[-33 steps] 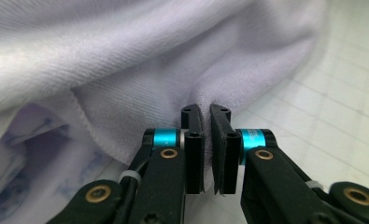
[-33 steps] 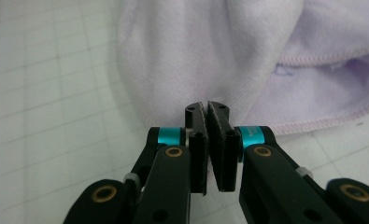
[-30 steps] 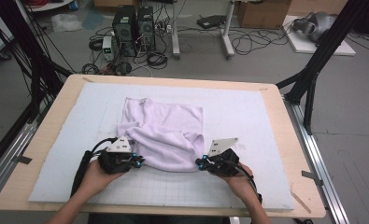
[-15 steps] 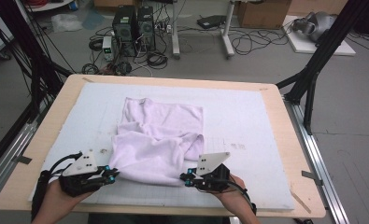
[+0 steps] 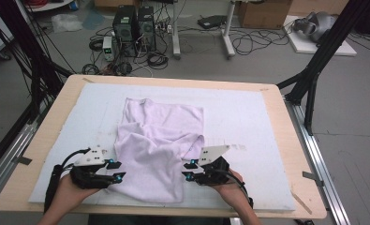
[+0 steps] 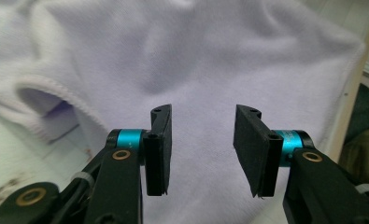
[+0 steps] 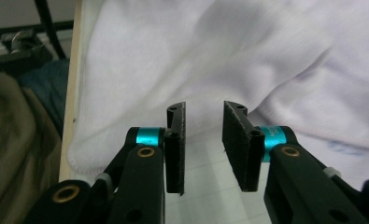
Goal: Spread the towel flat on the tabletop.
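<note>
Pale lilac cloth (image 5: pixel 159 145) spread on the white mat (image 5: pixel 257 117) of a wooden table (image 5: pixel 295 140), slightly left of centre. Far part flat and roughly square; near part pulled toward the person and folded over it, with a rumpled ridge across the middle. Near edge of the cloth close to the near edge of the mat.

Left gripper (image 5: pixel 116 170) at the cloth's near left edge, held in the left hand (image 5: pixel 72 190), pointing right toward the cloth. Jaws spread wide, nothing between them; in the left gripper view (image 6: pixel 202 149) cloth underneath and beyond the pads, a hemmed fold (image 6: pixel 56 105) raised at left, the table's wooden edge at right.

Right gripper (image 5: pixel 188 170) at the cloth's near right edge, held in the right hand (image 5: pixel 232 190), pointing left toward the cloth, grey three-cornered plate on top. Jaws parted with a narrower gap, gripping nothing; in the right gripper view (image 7: pixel 204 147) bare gridded mat between the pads, cloth just beyond the tips and off to both sides, a rounded cloth corner (image 7: pixel 86 161) near the wooden edge at left.

Beyond the table's far side, on the floor: computer towers (image 5: pixel 133 23), tangled cables (image 5: pixel 248 44), a cardboard box (image 5: pixel 264 11).
</note>
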{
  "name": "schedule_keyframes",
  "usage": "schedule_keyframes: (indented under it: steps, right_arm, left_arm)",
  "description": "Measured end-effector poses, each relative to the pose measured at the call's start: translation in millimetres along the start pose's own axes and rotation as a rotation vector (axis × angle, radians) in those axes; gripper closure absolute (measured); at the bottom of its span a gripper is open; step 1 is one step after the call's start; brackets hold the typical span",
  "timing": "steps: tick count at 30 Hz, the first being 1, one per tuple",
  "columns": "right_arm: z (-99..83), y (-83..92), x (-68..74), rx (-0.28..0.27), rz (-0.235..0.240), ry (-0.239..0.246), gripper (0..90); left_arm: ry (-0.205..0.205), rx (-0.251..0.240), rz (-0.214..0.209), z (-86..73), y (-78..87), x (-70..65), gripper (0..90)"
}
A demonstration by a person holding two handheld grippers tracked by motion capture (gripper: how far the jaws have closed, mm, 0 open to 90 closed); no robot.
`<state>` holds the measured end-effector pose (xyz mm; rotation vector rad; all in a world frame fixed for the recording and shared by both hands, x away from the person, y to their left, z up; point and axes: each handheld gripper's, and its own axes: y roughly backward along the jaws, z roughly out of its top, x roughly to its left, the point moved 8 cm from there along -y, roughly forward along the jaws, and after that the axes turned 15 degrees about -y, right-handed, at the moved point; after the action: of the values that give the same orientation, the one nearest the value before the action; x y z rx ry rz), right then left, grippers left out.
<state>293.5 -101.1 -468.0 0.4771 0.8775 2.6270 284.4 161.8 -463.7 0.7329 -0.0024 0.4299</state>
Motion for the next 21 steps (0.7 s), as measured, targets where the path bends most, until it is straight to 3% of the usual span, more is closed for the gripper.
schedule_keyframes:
  steps: [5, 8, 11, 15, 21]
  right_arm:
    - [-2.9, -22.5, 8.0, 0.06, 0.014, 0.04, 61.2]
    - [-5.6, -34.4, 7.8, 0.108, 0.003, 0.054, 63.9]
    - [-5.0, -38.4, 8.7, 0.119, 0.036, 0.035, 76.8]
    - [-4.8, -32.2, 10.9, 0.116, 0.058, 0.036, 84.2]
    - [-2.5, 1.5, 21.1, 0.034, 0.054, 0.035, 84.6]
  left_arm:
    - [-0.017, 0.095, -0.01, -20.2, -23.6, 2.4, 58.9]
    - [-0.005, 0.052, 0.0, -23.5, -22.1, 4.1, 67.3]
    - [-0.006, 0.055, -0.017, -23.0, -21.6, 2.3, 84.2]
    - [-0.018, 0.062, -0.025, -20.9, -20.8, -1.2, 87.3]
    - [-0.023, 0.022, -0.037, -10.1, -9.9, -10.7, 87.7]
